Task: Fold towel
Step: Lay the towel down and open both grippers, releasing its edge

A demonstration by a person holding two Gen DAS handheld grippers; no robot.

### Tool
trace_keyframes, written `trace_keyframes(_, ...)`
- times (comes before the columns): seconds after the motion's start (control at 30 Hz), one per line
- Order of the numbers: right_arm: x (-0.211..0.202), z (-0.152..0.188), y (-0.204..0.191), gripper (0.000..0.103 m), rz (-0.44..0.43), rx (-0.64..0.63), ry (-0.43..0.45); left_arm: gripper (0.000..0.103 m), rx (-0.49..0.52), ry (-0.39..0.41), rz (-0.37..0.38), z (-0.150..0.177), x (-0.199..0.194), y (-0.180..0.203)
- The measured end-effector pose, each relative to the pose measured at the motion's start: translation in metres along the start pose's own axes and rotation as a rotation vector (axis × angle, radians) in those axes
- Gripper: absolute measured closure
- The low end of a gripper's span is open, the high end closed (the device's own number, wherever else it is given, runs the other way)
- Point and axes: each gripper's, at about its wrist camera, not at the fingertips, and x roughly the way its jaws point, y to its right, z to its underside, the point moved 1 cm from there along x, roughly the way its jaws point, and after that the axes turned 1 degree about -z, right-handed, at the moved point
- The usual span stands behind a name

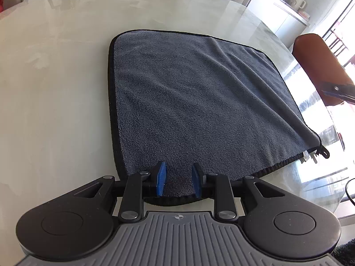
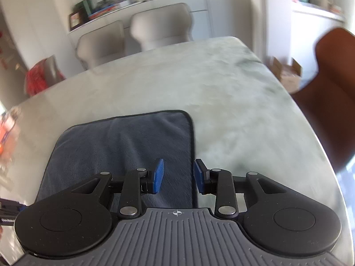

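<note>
While a grey towel [image 1: 199, 102] with a dark stitched border is lying flat on a pale, glossy table [image 1: 55, 88], the left gripper [image 1: 179, 179] is sitting at the bottom centre of the left wrist view. Its blue pads [image 1: 161, 178] are standing spread apart over the towel's near edge, pinching nothing. The towel is filling the middle of that frame, with soft wrinkles running across it and a small tag showing at its lower right corner. A brown chair back [image 1: 319, 66] is rising at the right edge.

From the right wrist view, which is blurred, the right gripper [image 2: 178, 176] is likewise sitting at the bottom centre, its pads parted and gripping nothing. Here the towel [image 2: 124, 146] is occupying the lower left, its right border passing up between the two pads. Two pale chairs [image 2: 159, 26] are standing beyond the table at the top.
</note>
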Motion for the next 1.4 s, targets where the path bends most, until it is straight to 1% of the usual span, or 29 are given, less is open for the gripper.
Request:
trace_keyframes(0.07,0.02,-0.008,0.0,0.072,-0.007,-0.031,-0.012,0.077,-0.002,-0.004,-0.003,0.001,-0.001,0.0)
trace_keyframes(0.13,0.048,-0.021,-0.002,0.072,-0.024,-0.053,-0.034,0.077,-0.013,-0.005,-0.006,0.003,-0.003,0.0)
trace_keyframes(0.23,0.078,-0.036,-0.002,0.072,-0.044,-0.046,-0.057,0.077,-0.028,-0.001,-0.001,0.004,-0.005,-0.002)
trace_keyframes(0.4,0.113,-0.048,-0.006,0.072,-0.05,-0.081,-0.084,0.077,-0.053,-0.008,0.011,0.003,-0.008,-0.005)
trace_keyframes(0.47,0.125,-0.049,-0.007,0.074,-0.041,-0.1,-0.104,0.076,-0.055,-0.012,0.015,0.001,-0.008,-0.006)
trace_keyframes(0.53,0.134,-0.049,-0.006,0.076,-0.008,-0.12,-0.122,0.076,-0.057,-0.014,0.017,0.0,-0.007,-0.007)
trace_keyframes(0.67,0.142,-0.05,-0.007,0.077,0.016,-0.165,-0.141,0.074,-0.05,-0.02,0.019,-0.002,-0.005,-0.006)
trace_keyframes(0.8,0.15,-0.057,-0.012,0.077,0.049,-0.228,-0.165,0.069,-0.041,-0.028,0.027,-0.003,-0.005,-0.004)
trace_keyframes(0.97,0.161,-0.072,-0.008,0.077,0.055,-0.239,-0.184,0.068,-0.03,-0.029,0.027,-0.004,-0.005,-0.003)
trace_keyframes(1.13,0.167,-0.079,-0.01,0.078,0.06,-0.28,-0.174,0.068,-0.039,-0.023,0.033,-0.003,-0.005,-0.004)
trace_keyframes(1.27,0.17,-0.084,-0.007,0.079,0.045,-0.286,-0.181,0.068,-0.027,-0.02,0.026,-0.002,-0.005,-0.002)
trace_keyframes(1.33,0.166,-0.086,-0.006,0.077,0.035,-0.259,-0.203,0.066,-0.029,-0.019,0.025,-0.002,-0.005,-0.002)
trace_keyframes(1.4,0.148,-0.081,-0.006,0.075,-0.021,-0.21,-0.208,0.063,-0.036,-0.02,0.027,-0.003,-0.006,-0.002)
